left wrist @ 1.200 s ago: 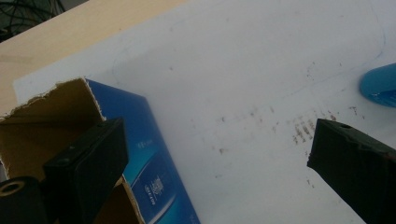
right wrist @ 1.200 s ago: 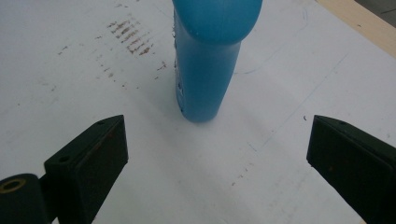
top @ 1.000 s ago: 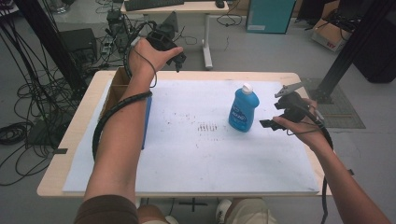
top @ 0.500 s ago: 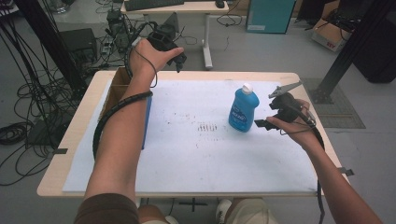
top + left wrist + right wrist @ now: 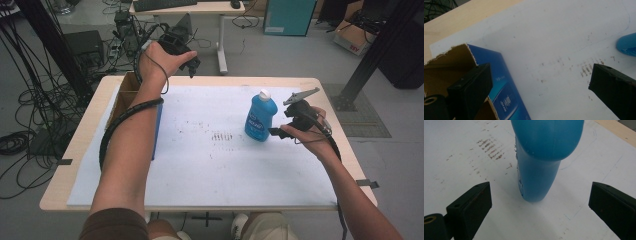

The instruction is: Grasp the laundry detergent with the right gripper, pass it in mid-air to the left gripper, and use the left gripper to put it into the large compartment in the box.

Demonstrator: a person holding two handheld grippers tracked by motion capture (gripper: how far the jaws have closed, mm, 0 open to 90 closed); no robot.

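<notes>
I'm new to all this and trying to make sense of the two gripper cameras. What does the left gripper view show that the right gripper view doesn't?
Left gripper view alone: an open cardboard box with a blue printed side and torn brown flap, and the bare wooden table edge by the box. Right gripper view alone: the blue bottle's body up close, standing ahead of the open jaws. Both share the stained white sheet, a bit of the bottle, and two black jaws set wide apart.

high view overhead, facing forward-down; both claw views close above the same table sheet (blue bottle shared)
</notes>
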